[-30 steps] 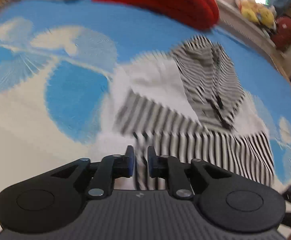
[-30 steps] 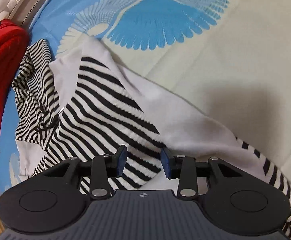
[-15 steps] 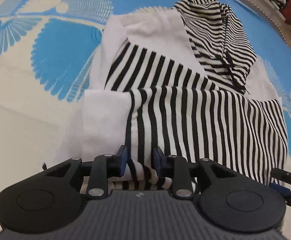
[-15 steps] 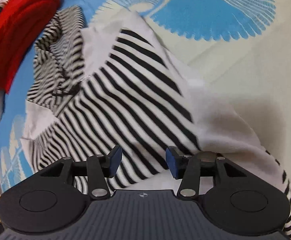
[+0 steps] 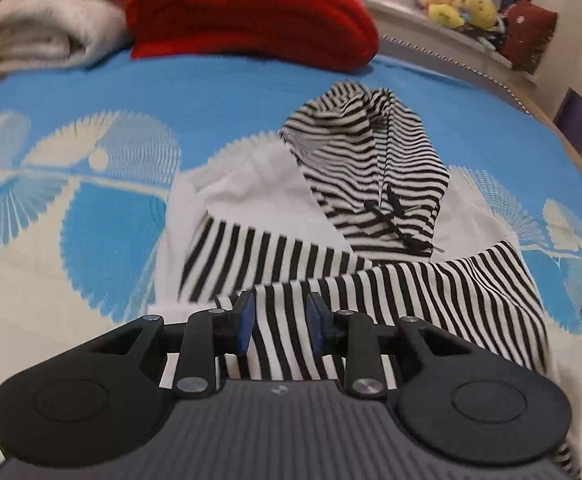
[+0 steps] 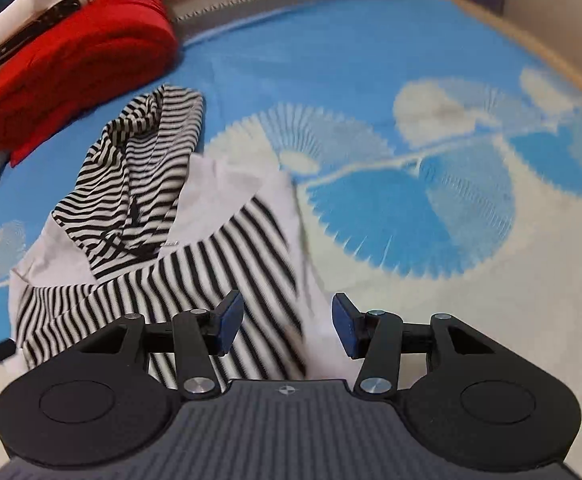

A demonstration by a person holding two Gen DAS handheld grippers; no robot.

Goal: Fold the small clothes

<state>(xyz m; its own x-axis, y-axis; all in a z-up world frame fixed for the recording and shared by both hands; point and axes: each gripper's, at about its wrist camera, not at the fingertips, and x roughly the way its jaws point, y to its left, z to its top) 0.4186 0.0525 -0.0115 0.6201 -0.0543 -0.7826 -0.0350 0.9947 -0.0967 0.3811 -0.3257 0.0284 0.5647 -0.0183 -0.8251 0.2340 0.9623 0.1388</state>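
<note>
Striped hoodie, one; red bundle, one

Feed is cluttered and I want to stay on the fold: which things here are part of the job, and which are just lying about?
Part of the job:
- striped hooded top, spread on the blue patterned bedspread
- left gripper and right gripper, both open, gripping nothing

Lying about:
- red folded cloth
- cream blanket
- yellow soft toys

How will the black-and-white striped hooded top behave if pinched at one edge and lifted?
The black-and-white striped hooded top will probably go floppy: it already lies in soft folds and creases on the blue-and-cream patterned bedspread. It looks thin, so likely light. The hood would likely dangle, and the folded layers could slip apart.
</note>
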